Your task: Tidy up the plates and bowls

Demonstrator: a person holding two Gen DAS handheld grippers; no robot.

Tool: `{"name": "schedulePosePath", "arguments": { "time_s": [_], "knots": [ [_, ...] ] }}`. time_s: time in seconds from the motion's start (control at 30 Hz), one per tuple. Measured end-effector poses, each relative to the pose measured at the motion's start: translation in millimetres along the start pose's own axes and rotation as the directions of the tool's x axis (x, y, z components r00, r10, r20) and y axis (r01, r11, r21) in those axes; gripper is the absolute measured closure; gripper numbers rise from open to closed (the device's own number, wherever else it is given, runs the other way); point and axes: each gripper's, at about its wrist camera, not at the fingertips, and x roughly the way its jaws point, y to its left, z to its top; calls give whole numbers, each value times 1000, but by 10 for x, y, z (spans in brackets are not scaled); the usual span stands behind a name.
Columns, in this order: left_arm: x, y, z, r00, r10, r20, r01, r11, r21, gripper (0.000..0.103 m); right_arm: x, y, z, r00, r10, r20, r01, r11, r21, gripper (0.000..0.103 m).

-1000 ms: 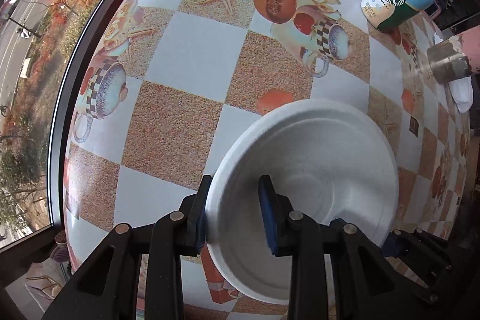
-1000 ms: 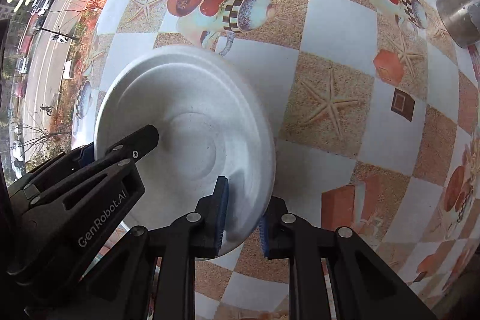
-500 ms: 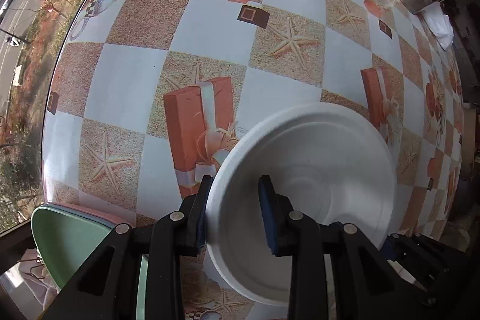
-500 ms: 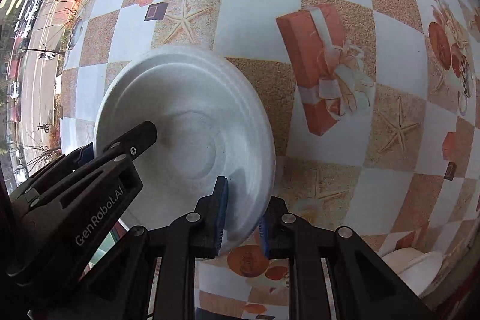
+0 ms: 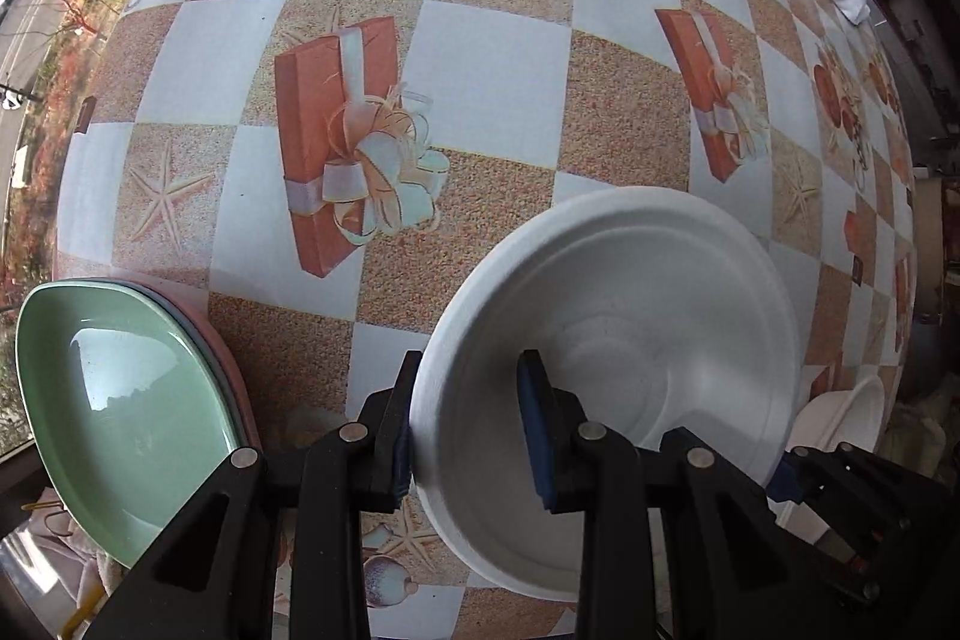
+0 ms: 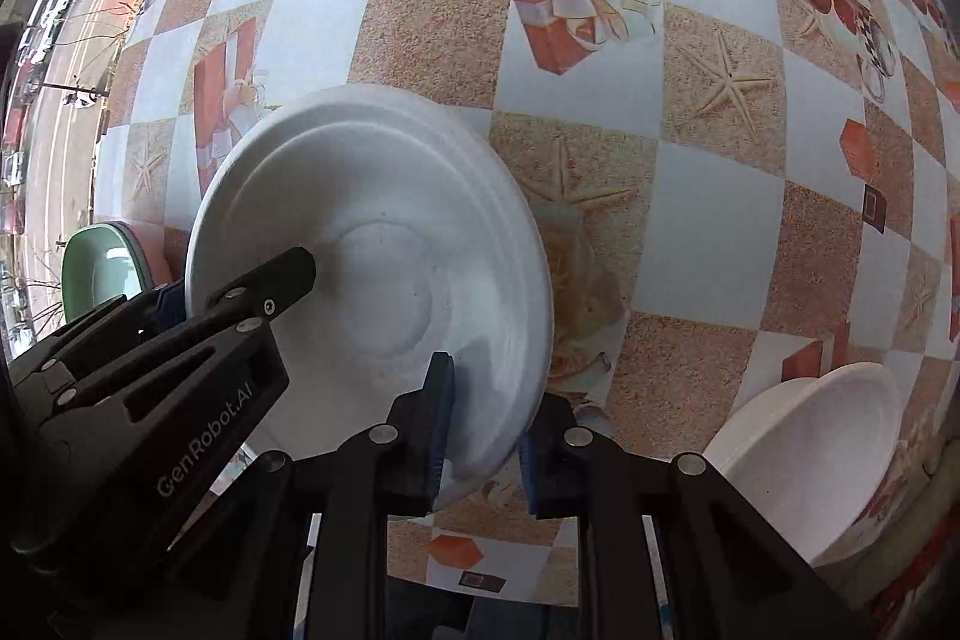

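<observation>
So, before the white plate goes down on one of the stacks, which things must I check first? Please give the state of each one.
1. Left gripper clamped on the white plate rim: ok.
2. Right gripper clamped on the opposite rim: ok.
3. Plate empty: ok.
4. White stack within view, nothing on top: ok.
5. Green plate stack beside the held plate, apart from it: ok.
6. Plate clear of the tablecloth: cannot tell.
</observation>
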Motion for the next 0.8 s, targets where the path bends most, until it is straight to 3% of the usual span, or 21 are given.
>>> {"name": "schedulePosePath", "arguments": {
  "time_s": [0.1,0.13,0.23,0.3,0.8],
  "knots": [
    [2,33,-40,1000,-5,-4,5,1000,-1,70,41,156,-155,1000,-10,2,10,1000,-3,83],
    [0,42,-22,1000,-6,-6,6,1000,-2,70,92,373,-81,1000,-14,3,14,1000,-4,83],
    [103,160,-77,1000,-10,-7,10,1000,-7,70,38,442,-75,1000,-19,8,19,1000,-5,83],
    [180,148,-233,1000,-10,-7,10,1000,-9,70,192,431,-203,1000,-17,7,17,1000,-2,82],
    [200,80,-291,1000,0,2,0,1000,3,70,102,291,-170,1000,4,1,-4,1000,-9,81]
  ]
}}
